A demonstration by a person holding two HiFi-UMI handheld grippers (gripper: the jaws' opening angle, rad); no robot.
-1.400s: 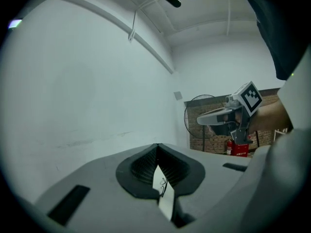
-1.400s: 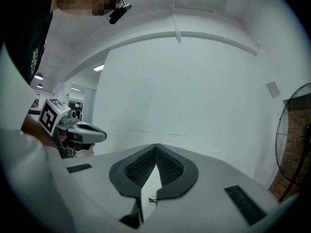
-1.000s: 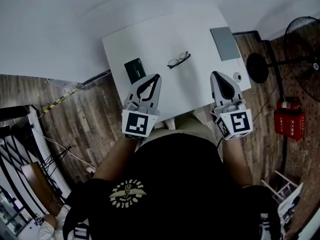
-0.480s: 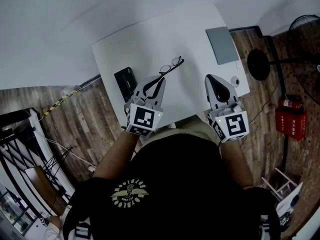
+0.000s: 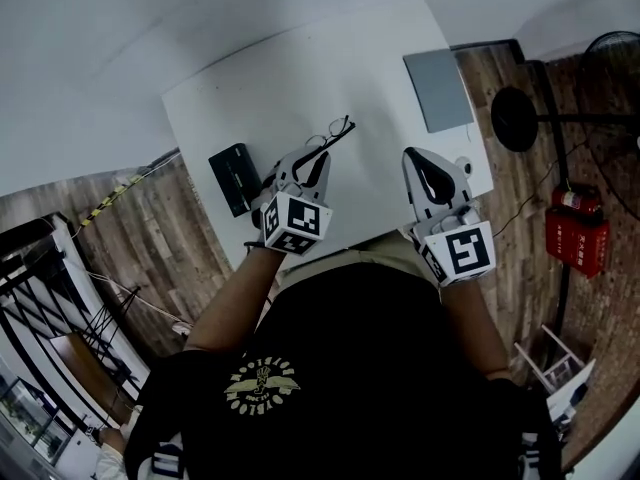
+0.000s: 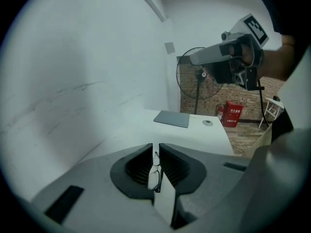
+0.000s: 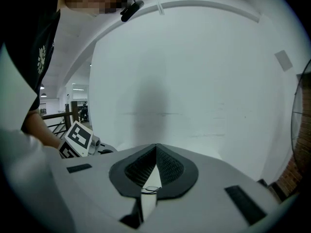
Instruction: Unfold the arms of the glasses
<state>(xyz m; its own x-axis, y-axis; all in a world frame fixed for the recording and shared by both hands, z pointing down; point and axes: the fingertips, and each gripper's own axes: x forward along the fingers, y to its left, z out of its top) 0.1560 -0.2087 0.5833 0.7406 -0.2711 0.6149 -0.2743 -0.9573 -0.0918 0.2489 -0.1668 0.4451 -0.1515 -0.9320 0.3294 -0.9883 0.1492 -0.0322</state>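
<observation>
Glasses: the glasses (image 5: 337, 132) (image 6: 154, 171) lay on the white worktop (image 5: 290, 78), just ahead of the left gripper's tips and showing in the slit between its jaws. Their arms looked folded in.
Left gripper: the left gripper (image 5: 320, 155) (image 6: 156, 147) had its jaws narrowly apart and lined up on the frame. No pressing was seen; it was probably set to pin the frame down.
Right gripper: the right gripper (image 5: 415, 154) (image 7: 156, 145) was clenched on nothing, well off to the right of the glasses. It was likely waiting to swing an arm out.
Surroundings: a black case (image 5: 234, 178) lay just left of the left gripper and a grey pad (image 5: 437, 88) beyond the right one, both out of the way.
Progress: unfolding had not begun, by my judgement.
</observation>
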